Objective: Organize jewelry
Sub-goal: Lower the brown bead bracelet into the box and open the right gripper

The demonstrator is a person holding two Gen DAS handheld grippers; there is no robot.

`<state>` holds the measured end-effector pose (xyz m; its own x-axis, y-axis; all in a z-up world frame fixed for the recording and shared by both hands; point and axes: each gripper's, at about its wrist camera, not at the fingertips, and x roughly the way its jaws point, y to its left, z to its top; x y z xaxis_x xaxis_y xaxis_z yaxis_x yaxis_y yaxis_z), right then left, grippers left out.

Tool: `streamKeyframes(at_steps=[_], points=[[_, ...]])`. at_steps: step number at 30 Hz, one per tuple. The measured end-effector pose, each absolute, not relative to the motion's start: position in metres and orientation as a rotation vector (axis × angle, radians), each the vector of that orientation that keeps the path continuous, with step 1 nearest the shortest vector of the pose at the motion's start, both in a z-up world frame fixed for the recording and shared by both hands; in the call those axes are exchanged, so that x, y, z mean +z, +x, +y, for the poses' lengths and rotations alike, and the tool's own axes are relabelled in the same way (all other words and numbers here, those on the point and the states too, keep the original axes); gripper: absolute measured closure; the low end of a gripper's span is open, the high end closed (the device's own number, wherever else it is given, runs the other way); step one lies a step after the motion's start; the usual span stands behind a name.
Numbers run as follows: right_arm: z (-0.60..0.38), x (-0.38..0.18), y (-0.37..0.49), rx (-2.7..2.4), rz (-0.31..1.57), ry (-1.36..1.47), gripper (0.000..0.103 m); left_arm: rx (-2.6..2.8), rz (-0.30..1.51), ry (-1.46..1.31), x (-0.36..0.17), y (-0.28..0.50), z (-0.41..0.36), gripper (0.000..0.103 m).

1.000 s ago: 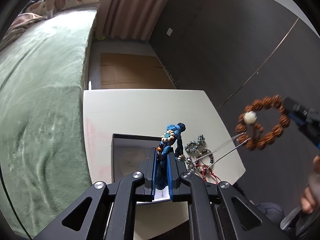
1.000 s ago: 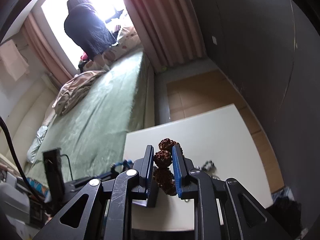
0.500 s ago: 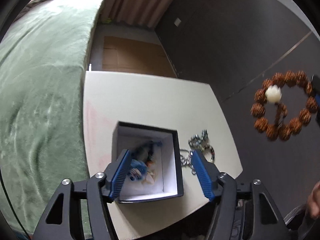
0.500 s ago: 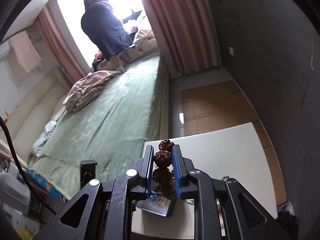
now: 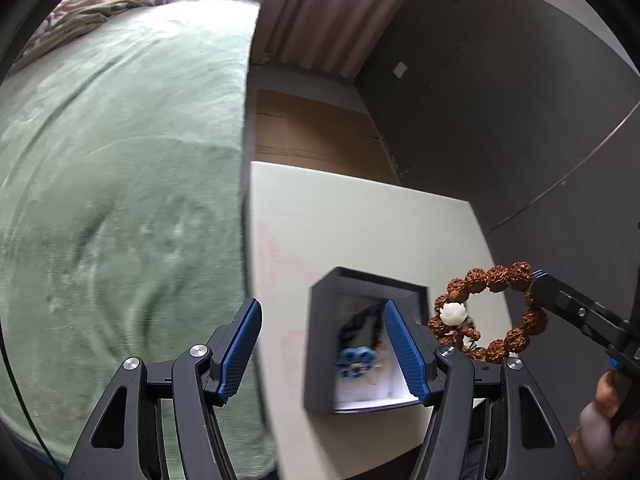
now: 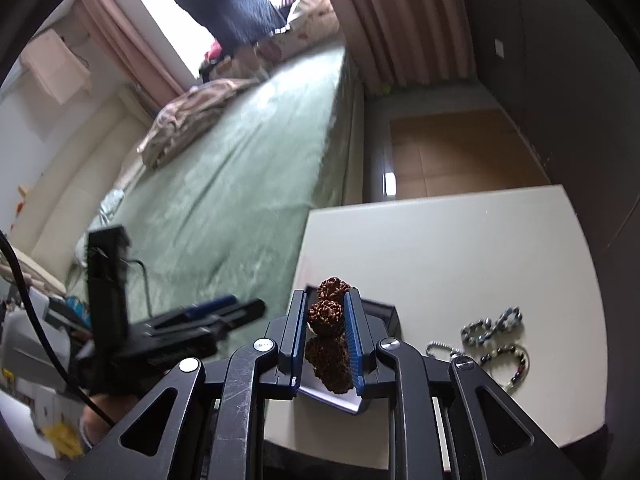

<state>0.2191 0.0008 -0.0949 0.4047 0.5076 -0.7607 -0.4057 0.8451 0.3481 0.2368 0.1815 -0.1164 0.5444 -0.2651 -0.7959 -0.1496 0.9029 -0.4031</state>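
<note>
A dark jewelry box (image 5: 320, 344) with a white lining sits on the cream table (image 5: 360, 232). A blue beaded bracelet (image 5: 354, 360) lies inside it. My left gripper (image 5: 322, 348) is open and empty, over the box's left side. My right gripper (image 6: 327, 320) is shut on a brown seed-bead bracelet (image 6: 325, 312) with a white bead, and holds it in the air just right of the box; it also shows in the left wrist view (image 5: 492, 280). The box (image 6: 380, 312) is mostly hidden behind the right gripper.
Several loose bracelets and a chain (image 6: 492, 328) lie on the table to the right of the box. A green bed (image 5: 112, 168) runs along the table's left edge. A dark wall (image 5: 520, 112) stands on the right.
My left gripper opened and dropped the blue bracelet into the box, then shifted left. My right gripper brought the brown bracelet down and closer to the box.
</note>
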Motion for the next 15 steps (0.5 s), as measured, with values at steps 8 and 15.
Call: streamKeyframes(at_steps=[8,15], points=[[0.02,-0.125,0.228,0.605,1.106,0.102,0.082,-0.012,1.004,-0.478,-0.125,0.233,0.202,0.038],[-0.005,-0.114,0.227,0.599,1.071,0.118,0.045,-0.053,1.004,-0.451,-0.121,0.239,0.184,0.038]])
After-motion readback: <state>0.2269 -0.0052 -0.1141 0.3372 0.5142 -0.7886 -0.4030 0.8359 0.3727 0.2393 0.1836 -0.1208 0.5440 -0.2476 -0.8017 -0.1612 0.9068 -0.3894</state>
